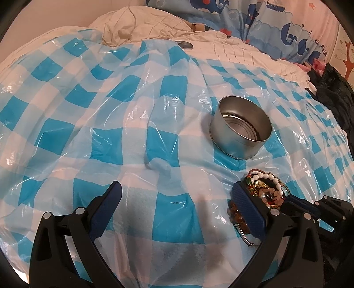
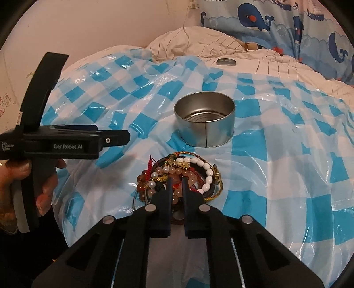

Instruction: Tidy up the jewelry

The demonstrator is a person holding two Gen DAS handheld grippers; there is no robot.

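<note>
A tangled heap of bracelets (image 2: 179, 177) — white oval beads, peach and amber round beads, red cord, a gold-green braided loop — lies on a blue-and-white checked plastic sheet (image 2: 276, 155) spread over a cream quilt (image 2: 276, 64). Just beyond the heap, near but apart from it, stands an open round metal tin (image 2: 204, 123), upright and with nothing visible inside. The right gripper (image 2: 177, 183) reaches into the near side of the heap, its two blue-padded fingers (image 2: 169, 199) drawn almost together with only a narrow gap between them; pinkish beads sit in that gap, but whether the pads are actually clamping a bead cannot be told. The left gripper (image 1: 177, 195) hovers over the sheet with its jaws spread wide and nothing between them; its right finger (image 1: 245, 208) lies right against the left edge of the heap, covering part of the amber beads. From the right wrist view the left tool appears side-on at the left, held by the person's hand (image 2: 44, 186). Farther back, a small flat metal lid (image 2: 226, 61) rests on the quilt — well apart from the tin — and a whale-print pillow (image 2: 276, 20) is propped at the head of the bed.
</note>
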